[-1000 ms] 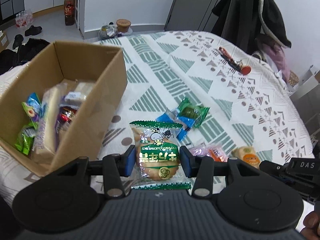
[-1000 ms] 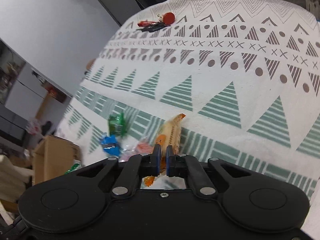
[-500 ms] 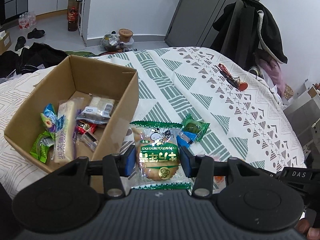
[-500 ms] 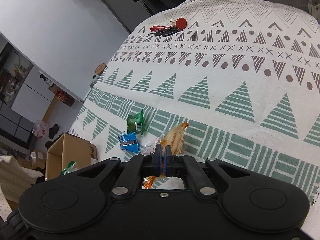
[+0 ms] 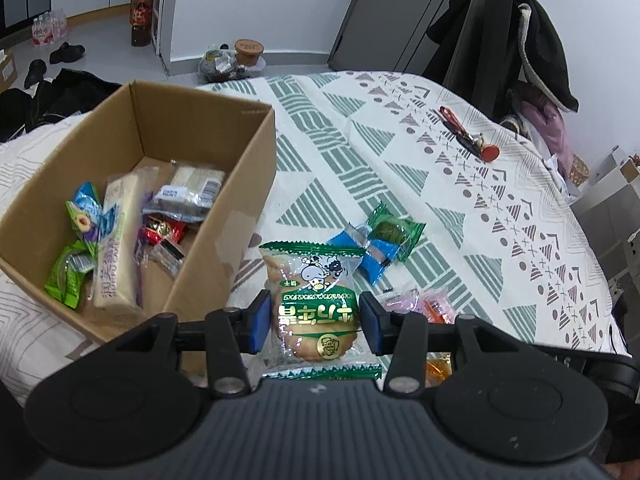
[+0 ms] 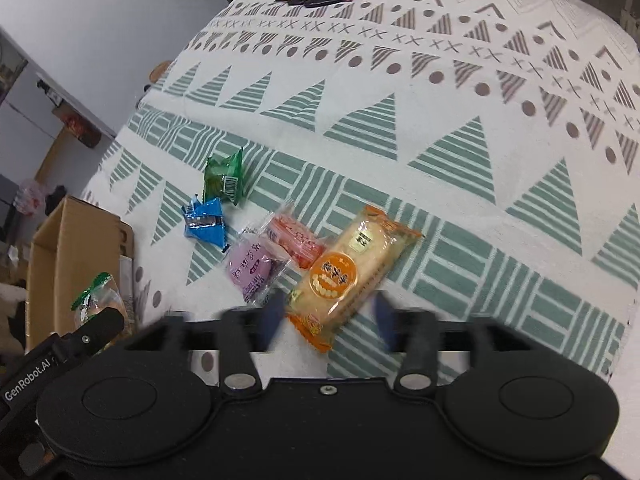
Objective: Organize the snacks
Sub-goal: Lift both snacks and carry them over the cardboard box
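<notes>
Currently: L gripper [image 5: 315,317] clamping green cookie pack [image 5: 313,303], hovering just right of box [image 5: 224,216]. R gripper [image 6: 326,312] gaping wide, gripping nothing, orange pack [image 6: 352,268] lying on bedspread [image 6: 400,92] btwn fingers.

Left gripper [image 5: 314,317]: your blue pads [image 5: 260,316] press both sides of a held packet, level, pointing forward.
Right gripper [image 6: 326,314]: your fingers [image 6: 274,312] are spread wide and motion-blurred, angled downward, holding nothing.
</notes>
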{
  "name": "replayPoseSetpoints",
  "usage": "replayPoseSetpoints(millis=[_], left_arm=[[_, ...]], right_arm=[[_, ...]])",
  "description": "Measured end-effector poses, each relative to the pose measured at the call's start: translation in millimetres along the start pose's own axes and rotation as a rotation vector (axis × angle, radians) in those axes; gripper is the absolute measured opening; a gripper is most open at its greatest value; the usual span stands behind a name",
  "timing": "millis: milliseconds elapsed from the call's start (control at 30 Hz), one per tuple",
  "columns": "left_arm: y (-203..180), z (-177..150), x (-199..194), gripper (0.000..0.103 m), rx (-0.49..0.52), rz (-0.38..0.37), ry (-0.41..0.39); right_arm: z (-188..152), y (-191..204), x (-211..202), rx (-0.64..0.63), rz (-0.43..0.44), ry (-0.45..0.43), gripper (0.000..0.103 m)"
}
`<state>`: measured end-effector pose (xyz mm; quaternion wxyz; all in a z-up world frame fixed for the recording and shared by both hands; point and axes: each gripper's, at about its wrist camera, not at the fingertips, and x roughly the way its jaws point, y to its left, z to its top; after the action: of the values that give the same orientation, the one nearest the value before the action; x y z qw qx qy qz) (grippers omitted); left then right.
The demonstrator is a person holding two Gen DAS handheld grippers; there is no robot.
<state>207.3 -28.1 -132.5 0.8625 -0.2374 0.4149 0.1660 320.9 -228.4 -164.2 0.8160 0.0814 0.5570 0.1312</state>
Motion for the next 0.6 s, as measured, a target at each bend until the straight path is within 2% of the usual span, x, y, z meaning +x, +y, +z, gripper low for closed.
replayPoseSetpoints(millis=[67, 233, 333, 367, 433, 600], left_arm=[[-0.8, 0.0, 3.9, 0.046, 0.002, 0.001, 0.005], [-0.1, 1.0, 11.2, 0.046, 0.002, 0.004, 0.015], [2.2, 1.6, 14.1, 0.046, -0.002, 0.009, 0.02], [3.0, 1.7, 14.8, 0.046, -0.004, 0.011, 0.022], [3.9, 1.7, 15.6, 0.046, -0.006, 0.013, 0.023], [5.7, 2.4, 14.3, 0.046, -0.004, 0.01, 0.02]], right_arm=[[1.8, 5.5, 7.6, -0.024, -0.024, 0.012, 0.067], [5.8, 13.1, 35.3, -0.047, -0.065, 0.086, 0.067], [3.3, 20.1, 41.4, -0.087, -0.072, 0.094, 0.052], [2.6, 22.0, 41.3, -0.099, -0.078, 0.088, 0.044], [2.0, 22.2, 39.3, -0.104, -0.08, 0.081, 0.037], [1.5, 19.4, 25.6, -0.072, -0.039, 0.053, 0.035]])
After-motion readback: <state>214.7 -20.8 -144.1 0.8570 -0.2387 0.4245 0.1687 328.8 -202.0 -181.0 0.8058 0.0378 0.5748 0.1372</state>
